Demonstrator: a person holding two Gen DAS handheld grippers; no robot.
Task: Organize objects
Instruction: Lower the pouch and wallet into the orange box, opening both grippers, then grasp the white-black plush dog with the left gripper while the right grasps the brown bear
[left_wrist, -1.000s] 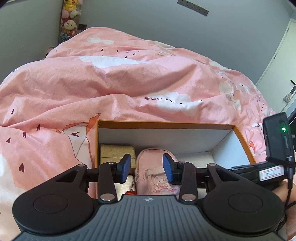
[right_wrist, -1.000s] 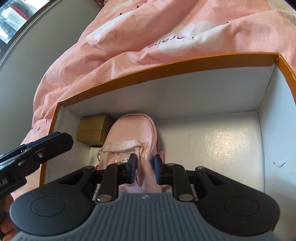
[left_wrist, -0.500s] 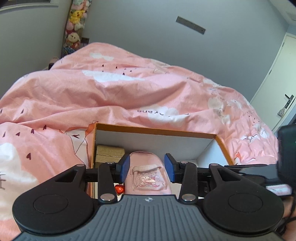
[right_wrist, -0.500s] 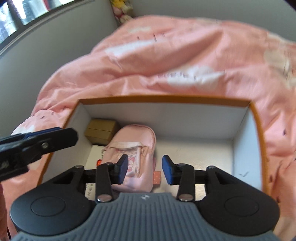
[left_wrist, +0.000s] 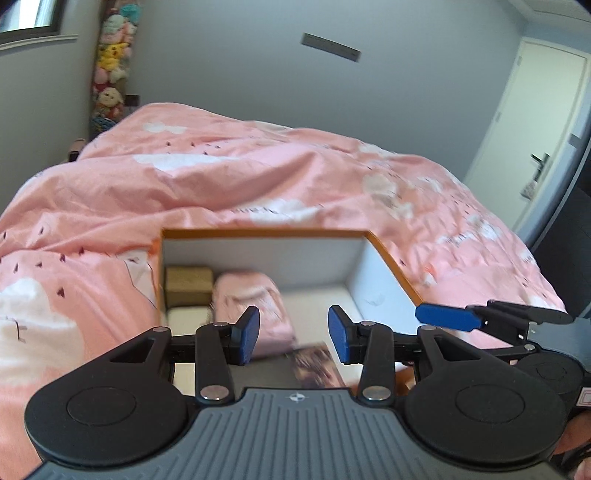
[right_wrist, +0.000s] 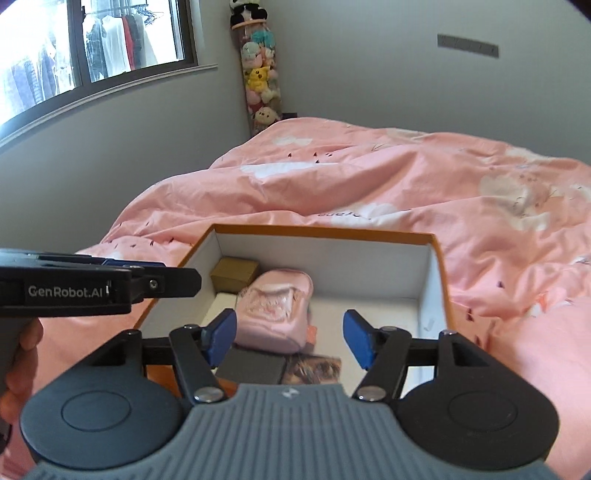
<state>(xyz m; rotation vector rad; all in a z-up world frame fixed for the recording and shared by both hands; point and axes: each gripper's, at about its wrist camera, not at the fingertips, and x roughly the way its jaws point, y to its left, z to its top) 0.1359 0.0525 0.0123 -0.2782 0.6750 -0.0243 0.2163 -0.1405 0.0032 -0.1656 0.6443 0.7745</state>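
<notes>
Pink pouch (right_wrist: 275, 314) lies in the box (right_wrist: 325, 233); both tongs, left (left_wrist: 293, 335) and right (right_wrist: 290, 338), hover above it, spread, holding nothing.

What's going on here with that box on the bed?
A person holds two hand grippers above an orange-edged box sitting on a pink duvet. Inside it lie a small pink backpack, a tan carton in the far left corner, and something flat with a printed picture at the near side. The left gripper and right gripper are both open and hold nothing.
</notes>
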